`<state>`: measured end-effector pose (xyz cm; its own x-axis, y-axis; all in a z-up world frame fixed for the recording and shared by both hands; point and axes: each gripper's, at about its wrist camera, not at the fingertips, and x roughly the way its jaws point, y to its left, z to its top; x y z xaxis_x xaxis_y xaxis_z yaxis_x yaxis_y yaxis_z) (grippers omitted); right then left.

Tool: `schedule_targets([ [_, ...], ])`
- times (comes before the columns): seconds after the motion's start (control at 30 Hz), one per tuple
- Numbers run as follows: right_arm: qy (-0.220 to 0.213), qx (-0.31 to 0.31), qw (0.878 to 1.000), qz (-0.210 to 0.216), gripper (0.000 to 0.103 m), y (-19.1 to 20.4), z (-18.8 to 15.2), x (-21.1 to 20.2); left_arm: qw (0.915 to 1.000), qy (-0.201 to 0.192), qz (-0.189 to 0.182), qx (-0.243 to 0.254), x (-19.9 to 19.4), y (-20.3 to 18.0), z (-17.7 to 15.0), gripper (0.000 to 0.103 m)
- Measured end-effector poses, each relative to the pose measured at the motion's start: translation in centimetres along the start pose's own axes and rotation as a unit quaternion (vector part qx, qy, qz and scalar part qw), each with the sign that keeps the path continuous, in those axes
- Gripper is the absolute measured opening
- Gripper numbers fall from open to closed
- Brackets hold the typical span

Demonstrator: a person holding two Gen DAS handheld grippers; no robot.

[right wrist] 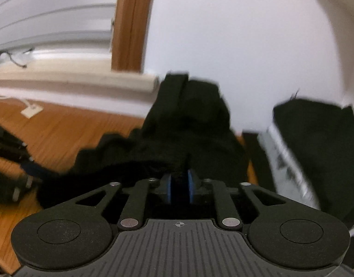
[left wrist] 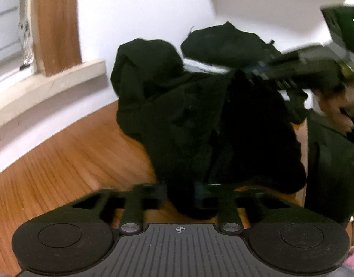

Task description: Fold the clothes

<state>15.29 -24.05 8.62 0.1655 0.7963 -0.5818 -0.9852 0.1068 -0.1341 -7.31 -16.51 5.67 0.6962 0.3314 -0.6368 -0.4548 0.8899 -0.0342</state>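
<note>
A crumpled black garment (left wrist: 188, 120) is heaped on the wooden tabletop (left wrist: 61, 161) against a white wall. At the bottom of the left wrist view my left gripper (left wrist: 180, 191) is shut on a fold at the garment's near edge. My right gripper (left wrist: 253, 70) reaches in from the upper right, blurred, and bites into the top of the heap, with a person's hand (left wrist: 336, 110) behind it. In the right wrist view the right gripper (right wrist: 179, 182) has its blue pads (right wrist: 169, 185) pressed on a ridge of the black garment (right wrist: 188, 124). The left gripper (right wrist: 36, 173) shows at the left edge.
A second dark cloth (right wrist: 315, 143) lies over a white-grey object (right wrist: 285, 161) at the right. Behind the table run a pale sill (left wrist: 50, 85) and a wooden frame post (left wrist: 56, 23). A small white plug (right wrist: 31, 110) lies on the wood at the far left.
</note>
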Motion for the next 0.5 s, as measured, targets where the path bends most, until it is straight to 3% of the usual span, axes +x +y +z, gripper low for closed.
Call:
schedule_targets([
  [0.1, 0.027, -0.001, 1.000, 0.004, 0.019, 0.2, -0.8, 0.4, 0.9997, -0.022, 0.009, 0.010, -1.2, 0.5, 0.8, 0.009],
  [0.17, 0.032, 0.004, 0.999, 0.014, 0.007, 0.1, -1.1, 0.2, 0.9990, -0.042, 0.014, 0.013, -2.6, 0.8, 1.8, 0.009],
  [0.3, -0.009, 0.031, 0.999, 0.034, 0.006, 0.3, 0.6, -2.4, 0.9952, -0.086, 0.035, 0.031, -6.4, 1.1, 4.0, 0.008],
  [0.5, -0.110, 0.021, 0.991, 0.075, 0.006, 3.7, 7.7, -8.7, 0.9816, -0.162, 0.093, 0.043, -15.8, 3.5, 7.2, 0.007],
])
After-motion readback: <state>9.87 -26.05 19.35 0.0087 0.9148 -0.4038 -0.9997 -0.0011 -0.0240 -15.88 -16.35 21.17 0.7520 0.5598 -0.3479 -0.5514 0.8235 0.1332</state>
